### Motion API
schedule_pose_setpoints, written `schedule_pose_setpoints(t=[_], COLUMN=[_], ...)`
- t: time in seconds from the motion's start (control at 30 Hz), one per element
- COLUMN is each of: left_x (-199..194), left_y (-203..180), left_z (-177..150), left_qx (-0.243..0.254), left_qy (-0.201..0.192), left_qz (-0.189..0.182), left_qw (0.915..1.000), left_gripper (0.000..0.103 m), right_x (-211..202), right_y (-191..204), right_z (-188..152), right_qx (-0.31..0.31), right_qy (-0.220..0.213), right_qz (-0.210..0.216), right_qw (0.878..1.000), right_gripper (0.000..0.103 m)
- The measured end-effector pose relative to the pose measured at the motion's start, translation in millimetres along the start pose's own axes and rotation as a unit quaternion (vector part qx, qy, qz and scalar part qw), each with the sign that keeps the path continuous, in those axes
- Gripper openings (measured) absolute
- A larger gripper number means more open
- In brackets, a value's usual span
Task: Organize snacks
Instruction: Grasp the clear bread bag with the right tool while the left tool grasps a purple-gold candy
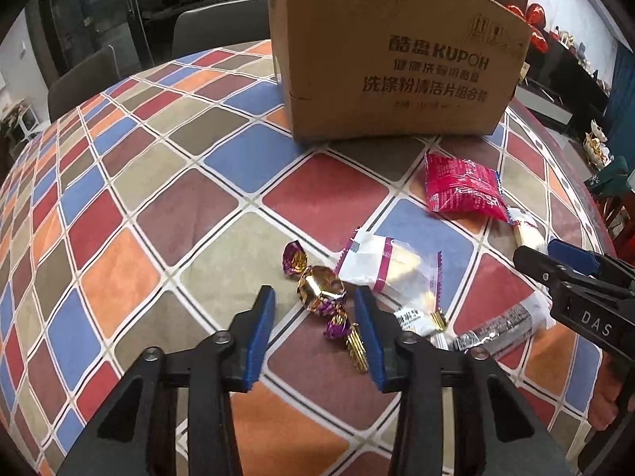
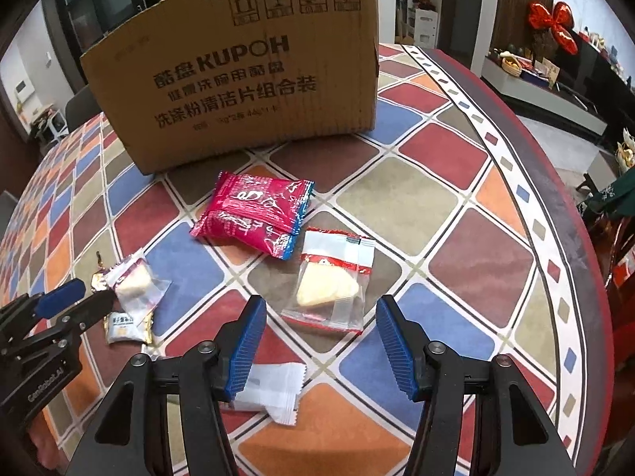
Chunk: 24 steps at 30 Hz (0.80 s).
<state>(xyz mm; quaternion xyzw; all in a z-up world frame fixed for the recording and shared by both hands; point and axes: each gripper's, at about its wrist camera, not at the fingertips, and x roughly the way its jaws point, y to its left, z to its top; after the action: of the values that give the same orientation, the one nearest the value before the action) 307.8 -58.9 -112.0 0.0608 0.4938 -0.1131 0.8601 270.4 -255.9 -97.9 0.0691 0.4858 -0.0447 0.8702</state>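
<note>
A brown cardboard box [image 1: 401, 51] stands at the back of the checkered table; it also shows in the right wrist view [image 2: 238, 75]. My left gripper [image 1: 315, 301] is open, its blue pads on either side of a gold and purple wrapped candy [image 1: 321, 287]. A clear white-and-purple packet [image 1: 385, 267] lies just right of it. A pink snack pack [image 1: 460, 186] lies nearer the box, also in the right wrist view [image 2: 256, 214]. My right gripper [image 2: 321, 313] is open around the near end of a clear red-trimmed cake packet [image 2: 333, 281].
A small white sachet [image 2: 123, 331] and a clear packet [image 2: 137, 283] lie by the left gripper's tip. A white wrapper [image 2: 274, 392] lies under my right gripper. The table's curved edge [image 2: 555, 214] runs on the right. Dark chairs [image 1: 218, 23] stand behind the table.
</note>
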Motion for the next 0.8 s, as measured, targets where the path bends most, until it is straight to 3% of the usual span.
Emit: schedule_pose_setpoints(t=[0.23,0.33,0.8], left_x=[8.4,8.4,-20.2], left_y=[0.7,1.7,-6.5], left_z=[6.4,7.4,2.1], left_qx=[-0.007,-0.011,-0.003], left_qy=[0.003,0.003,-0.024], left_qz=[-0.001,-0.006,-0.014], left_qw=[1.0,0.9999,0.9996], left_gripper=[0.026,0.026,0.026], right_x=[5.7,6.1,-10.4], right_y=[3.5,5.4,2.5], right_z=[2.2,2.5,2.5], right_qx=[-0.009,-0.018,-0.014], right_qy=[-0.003,-0.007,-0.029], right_qz=[0.003,-0.005,0.011], right_qw=[1.0,1.0,0.999], right_gripper=[0.058,0.045,0.037])
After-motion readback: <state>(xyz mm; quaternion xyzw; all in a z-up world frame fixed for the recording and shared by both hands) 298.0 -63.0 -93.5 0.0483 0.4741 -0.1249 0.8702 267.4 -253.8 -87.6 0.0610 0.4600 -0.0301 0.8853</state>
